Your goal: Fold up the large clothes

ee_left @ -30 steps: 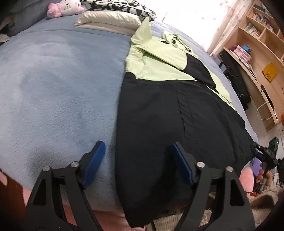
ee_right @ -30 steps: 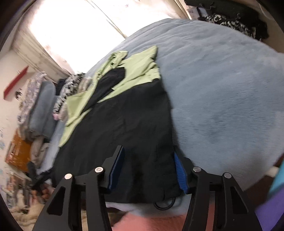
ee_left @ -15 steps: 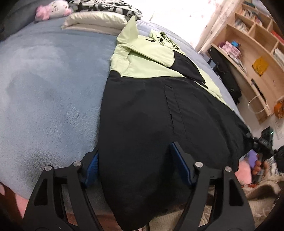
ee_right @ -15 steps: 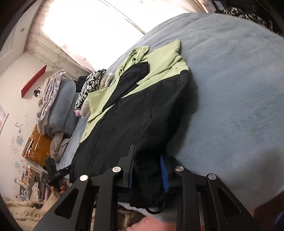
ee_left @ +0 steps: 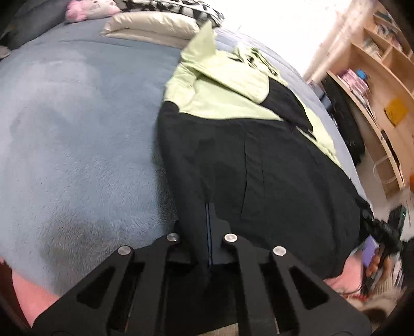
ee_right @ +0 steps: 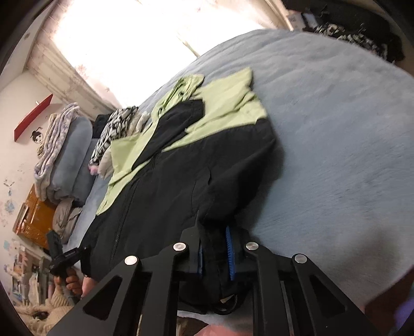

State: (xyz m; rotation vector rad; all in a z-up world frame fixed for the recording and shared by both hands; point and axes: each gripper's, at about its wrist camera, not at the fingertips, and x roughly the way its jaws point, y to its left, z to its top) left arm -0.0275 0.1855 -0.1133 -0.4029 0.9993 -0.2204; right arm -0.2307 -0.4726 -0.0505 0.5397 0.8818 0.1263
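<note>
Left wrist view: the left claw (ee_left: 204, 227) is closed down to a narrow slit on the near hem of the black-and-green jacket (ee_left: 258, 165), at the garment's left corner; black cloth is bunched between its blue pads and drapes over the left finger. Ahead of the claw the jacket lies spread on the blue-grey blanket (ee_left: 77, 134) of the bed, its black lower body nearest and its pale green upper part and collar farthest. Beyond the green part lie a cream pillow (ee_left: 150, 28) and, to the left of that, a pink and white plush toy (ee_left: 90, 9). To the right of the claw, past the bed's edge, stand wooden shelves (ee_left: 375, 85). At the far right of the hem the right claw (ee_left: 372, 227) shows small and dark, apparently against the cloth, though blur hides the contact.

Right wrist view: the right claw (ee_right: 214, 248) is nearly closed on the hem's right corner, a thick fold of black fabric pinched between its blue pads (ee_right: 230, 250) and hanging below them. The jacket (ee_right: 181, 168) extends forward and to the left of this claw, a central zip line visible in the black panel. Bare blanket (ee_right: 336, 129) lies to the claw's right. Folded bedding (ee_right: 64, 155) is stacked far ahead on the left, under a bright window (ee_right: 116, 38). The left claw's handle (ee_right: 62, 256) appears at lower left, gripped by a hand (ee_right: 72, 280).
</note>
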